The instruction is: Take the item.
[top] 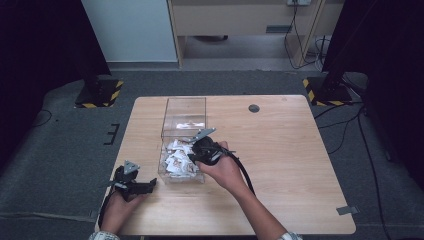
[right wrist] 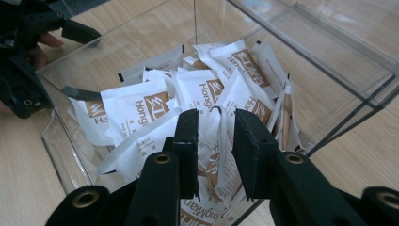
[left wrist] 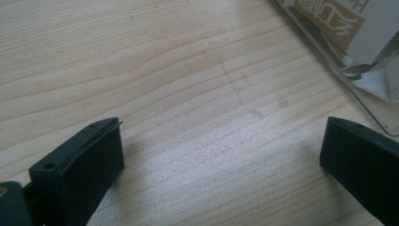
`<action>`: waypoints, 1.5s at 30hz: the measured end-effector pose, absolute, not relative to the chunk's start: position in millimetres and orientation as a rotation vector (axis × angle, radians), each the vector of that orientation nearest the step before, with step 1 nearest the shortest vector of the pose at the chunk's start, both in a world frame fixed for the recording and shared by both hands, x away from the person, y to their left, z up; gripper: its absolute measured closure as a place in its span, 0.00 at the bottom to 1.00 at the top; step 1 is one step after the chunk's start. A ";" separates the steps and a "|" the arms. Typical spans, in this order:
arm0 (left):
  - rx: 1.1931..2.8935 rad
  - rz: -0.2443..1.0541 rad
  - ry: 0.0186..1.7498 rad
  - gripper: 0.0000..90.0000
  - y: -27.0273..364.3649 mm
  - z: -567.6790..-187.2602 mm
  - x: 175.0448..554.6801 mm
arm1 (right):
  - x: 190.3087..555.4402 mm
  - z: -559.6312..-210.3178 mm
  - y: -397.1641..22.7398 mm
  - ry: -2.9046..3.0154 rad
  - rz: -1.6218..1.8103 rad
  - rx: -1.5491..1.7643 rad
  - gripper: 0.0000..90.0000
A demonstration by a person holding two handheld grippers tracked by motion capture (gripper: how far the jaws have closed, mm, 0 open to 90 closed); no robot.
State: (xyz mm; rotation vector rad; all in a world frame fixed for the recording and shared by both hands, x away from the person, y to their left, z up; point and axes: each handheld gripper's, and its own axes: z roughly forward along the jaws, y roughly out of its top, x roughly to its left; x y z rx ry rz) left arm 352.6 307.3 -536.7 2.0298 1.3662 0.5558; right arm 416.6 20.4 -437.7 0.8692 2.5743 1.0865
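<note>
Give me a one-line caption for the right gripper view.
Right tongs, jaws narrowly parted around a white sachet's edge, reach into a clear box of sachets.

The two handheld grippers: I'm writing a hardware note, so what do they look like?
Both the left gripper and the right gripper are black, each with two blocky flat-faced jaws and a grey three-cornered plate on top. Round brass-coloured fastener holes sit at the jaw bases. A black cable trails from each. A patterned cuff edge shows at each wrist.
</note>
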 end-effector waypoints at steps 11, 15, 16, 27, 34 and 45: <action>2.030 0.556 1.366 0.00 307.3 -536.7 352.7 | 414.5 -435.6 20.4 2.568 1.103 0.853 0.99; 2.030 0.556 1.366 0.00 307.3 -536.7 352.7 | 411.5 -428.0 17.8 2.560 1.142 0.852 0.99; 2.030 0.556 1.366 0.00 307.3 -536.7 352.7 | 411.5 -428.0 17.8 2.560 1.142 0.852 0.99; 2.032 0.555 1.363 0.00 307.1 -536.7 353.2 | 409.9 -407.0 9.7 2.509 1.223 0.857 0.99; 2.032 0.555 1.362 0.00 307.0 -536.7 353.2 | 407.5 -393.2 2.6 2.484 1.277 0.857 0.99; 2.032 0.555 1.362 0.00 307.0 -536.7 353.2 | 406.6 -382.1 1.1 2.476 1.279 0.831 0.99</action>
